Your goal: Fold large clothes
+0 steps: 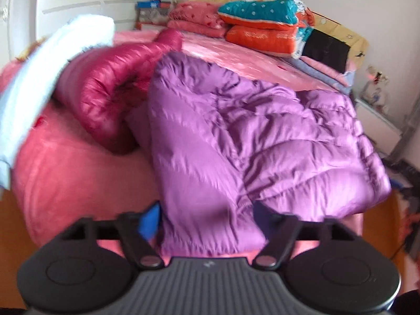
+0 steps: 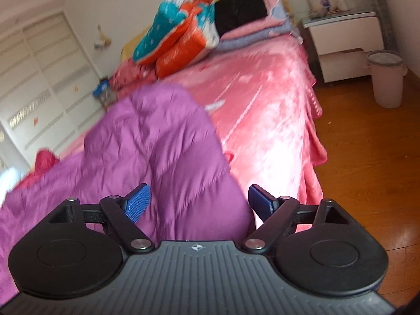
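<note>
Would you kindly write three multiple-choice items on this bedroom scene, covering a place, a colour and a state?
1. Where does the purple jacket lie?
A. on the floor
B. on the bed
C. on the nightstand

2. What colour is the other puffy jacket beside it?
A. magenta
B. green
C. black

3. How do the right gripper jaws stand?
A. shut on the purple jacket
B. shut on nothing
C. open

Answers:
1. B, it is spread over the pink cover.
2. A, its shiny sleeve is magenta.
3. C, the blue pads stand far apart, pressing nothing.
</note>
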A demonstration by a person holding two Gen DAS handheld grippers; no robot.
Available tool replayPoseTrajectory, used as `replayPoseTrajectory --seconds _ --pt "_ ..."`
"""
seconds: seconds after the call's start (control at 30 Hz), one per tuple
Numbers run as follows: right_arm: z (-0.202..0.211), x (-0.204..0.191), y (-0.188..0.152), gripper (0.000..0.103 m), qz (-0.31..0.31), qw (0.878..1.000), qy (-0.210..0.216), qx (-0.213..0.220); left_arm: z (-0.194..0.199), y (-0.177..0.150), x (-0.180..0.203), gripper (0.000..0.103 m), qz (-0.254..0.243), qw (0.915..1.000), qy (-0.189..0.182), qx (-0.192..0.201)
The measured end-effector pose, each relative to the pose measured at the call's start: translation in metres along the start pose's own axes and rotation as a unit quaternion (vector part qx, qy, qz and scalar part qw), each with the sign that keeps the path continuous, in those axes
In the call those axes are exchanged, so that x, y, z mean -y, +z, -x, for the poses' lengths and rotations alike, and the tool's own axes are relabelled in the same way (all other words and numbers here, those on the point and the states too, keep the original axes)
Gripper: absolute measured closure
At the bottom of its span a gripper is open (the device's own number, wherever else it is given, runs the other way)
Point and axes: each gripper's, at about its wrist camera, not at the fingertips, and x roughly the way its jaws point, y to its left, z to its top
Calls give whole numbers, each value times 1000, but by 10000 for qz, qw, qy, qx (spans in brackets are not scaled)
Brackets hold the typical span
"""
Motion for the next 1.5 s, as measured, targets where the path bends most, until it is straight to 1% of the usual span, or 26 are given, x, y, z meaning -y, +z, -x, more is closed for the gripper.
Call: replayPoseTrajectory --seconds 0.07,0.13,0.17,0.23,0.27,0.33,0.43,0.53,0.63,0.73,0.77,0.83,0.9,0.97,1.03,1.1,1.17,1.23,1.3,1.4,1.5 --pt "2 4 3 1 -132 9997 -11 196 -1 1 -4 22 -97 9997 194 -81" --pt "6 4 5 0 -138 9991 -106 383 3 2 -9 22 -23 9993 357 -94" --pt "7 2 6 0 -98 9986 -175 488 7 5 -10 22 -8 9994 344 -10" --pt "9 -1 9 0 -23 9974 -217 681 15 17 -4 22 -179 9989 290 310" --pt "10 -2 10 0 -37 9969 -180 767 16 23 0 22 -289 9983 248 435" --pt "11 -7 13 0 -84 9955 -19 947 16 37 11 22 -514 9964 1 674" --pt "2 -22 20 0 -51 9935 227 1112 2 61 31 22 -964 9896 -353 1006" --pt "-18 -39 26 0 28 9926 509 1099 -26 79 46 24 -1344 9835 -515 1098" --pt "-44 -64 29 0 471 9925 434 1045 -59 93 56 25 -1517 9815 -487 1064" --pt "-66 -85 32 0 705 9913 581 943 -85 98 57 25 -1599 9805 -305 1101" --pt "-73 -95 32 0 884 9900 608 913 -94 100 55 25 -1588 9807 -217 1118" --pt "-85 -117 33 0 1454 9837 549 907 -107 103 48 25 -1526 9818 -74 1125" --pt "-99 -139 32 0 2051 9736 424 909 -118 106 42 25 -1467 9826 55 1137" --pt "-113 -155 29 0 2521 9634 257 875 -126 109 37 25 -1439 9827 151 1152" --pt "-127 -165 29 0 2843 9556 116 770 -133 112 33 24 -1427 9823 259 1182" --pt "-147 -171 30 0 2986 9524 -23 609 -145 115 30 24 -1398 9822 421 1178" --pt "-161 -168 30 0 2977 9534 -120 475 -156 118 26 23 -1342 9829 553 1137" --pt "-174 -163 32 0 2890 9567 -204 297 -167 120 21 20 -1294 9832 635 1121" --pt "-185 -158 37 0 2726 9614 -272 246 -177 122 16 17 -1227 9836 715 1110" --pt "-196 -147 41 0 2299 9728 -282 68 -189 123 11 13 -1154 9840 769 1122" --pt "-215 -140 43 0 1977 9799 -269 -73 -200 121 6 7 -1033 9849 746 1176"
